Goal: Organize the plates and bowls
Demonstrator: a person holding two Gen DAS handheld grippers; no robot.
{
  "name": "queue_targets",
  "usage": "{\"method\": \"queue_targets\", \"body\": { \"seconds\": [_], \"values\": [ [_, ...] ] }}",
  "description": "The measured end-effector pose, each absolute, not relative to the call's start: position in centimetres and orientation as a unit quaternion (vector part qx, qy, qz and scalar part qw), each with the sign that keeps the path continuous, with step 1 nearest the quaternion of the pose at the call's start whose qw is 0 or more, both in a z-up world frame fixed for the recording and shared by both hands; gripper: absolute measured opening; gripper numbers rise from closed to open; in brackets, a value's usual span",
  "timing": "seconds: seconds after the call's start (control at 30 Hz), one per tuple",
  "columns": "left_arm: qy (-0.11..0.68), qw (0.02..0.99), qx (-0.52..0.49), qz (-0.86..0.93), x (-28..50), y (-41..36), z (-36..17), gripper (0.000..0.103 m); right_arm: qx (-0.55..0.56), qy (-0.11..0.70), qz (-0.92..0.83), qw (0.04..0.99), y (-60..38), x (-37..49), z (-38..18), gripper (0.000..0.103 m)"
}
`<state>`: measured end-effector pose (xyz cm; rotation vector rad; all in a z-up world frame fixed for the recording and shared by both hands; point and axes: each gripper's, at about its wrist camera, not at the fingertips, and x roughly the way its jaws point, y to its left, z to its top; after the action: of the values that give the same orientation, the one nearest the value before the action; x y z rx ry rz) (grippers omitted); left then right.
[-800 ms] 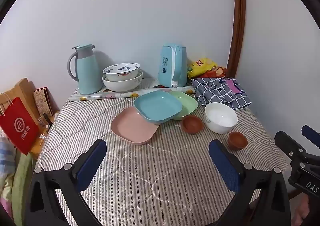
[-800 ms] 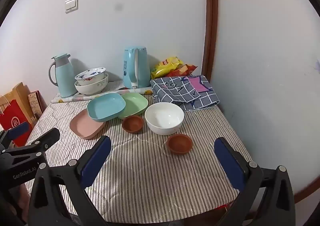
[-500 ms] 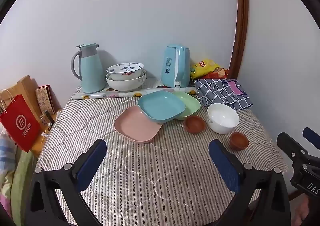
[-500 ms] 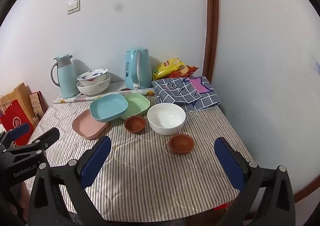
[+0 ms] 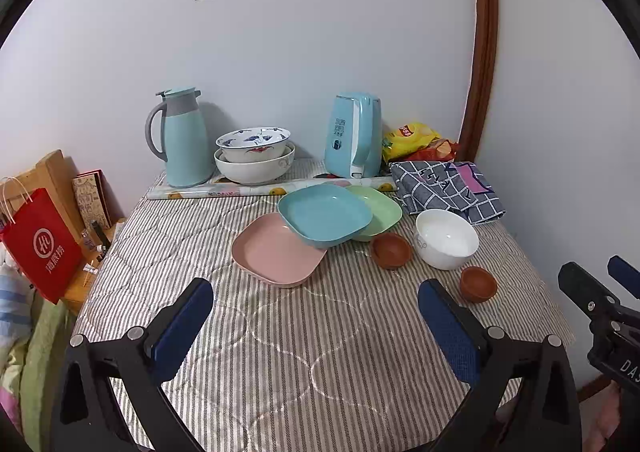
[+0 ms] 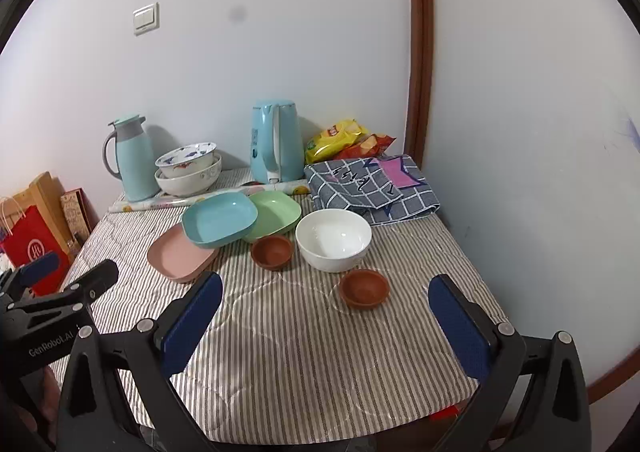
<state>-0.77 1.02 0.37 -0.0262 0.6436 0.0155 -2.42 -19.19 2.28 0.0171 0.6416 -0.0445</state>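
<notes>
On the striped table a blue plate [image 5: 325,215] lies tilted across a pink plate [image 5: 276,252] and a green plate [image 5: 380,210]. A white bowl [image 5: 446,238] and two small brown bowls [image 5: 391,250] [image 5: 477,284] sit to their right. In the right wrist view the blue plate [image 6: 219,221], pink plate [image 6: 180,254], green plate [image 6: 276,212], white bowl [image 6: 334,238] and brown bowls [image 6: 273,251] [image 6: 364,287] show too. My left gripper [image 5: 316,316] and right gripper [image 6: 326,316] are open and empty, held above the table's near edge.
At the back stand a teal thermos [image 5: 182,138], two stacked patterned bowls [image 5: 254,156], a blue kettle [image 5: 354,136], snack bags [image 5: 412,136], a checked cloth [image 5: 444,186] and a rolled sheet [image 5: 260,188]. A red bag [image 5: 42,244] stands left of the table. Walls are behind and right.
Both grippers have pulled back and risen a little, so the table and dishes look slightly farther. Nothing on the table has moved.
</notes>
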Motion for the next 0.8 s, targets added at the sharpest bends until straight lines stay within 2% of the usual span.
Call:
{"method": "queue_targets", "body": {
  "seconds": [0.8],
  "values": [
    [0.311, 0.95, -0.018, 0.0, -1.18, 0.73, 0.45, 0.103, 0.013, 0.317, -0.023, 0.948, -19.54, -2.81, 1.8, 0.102]
  ]
}}
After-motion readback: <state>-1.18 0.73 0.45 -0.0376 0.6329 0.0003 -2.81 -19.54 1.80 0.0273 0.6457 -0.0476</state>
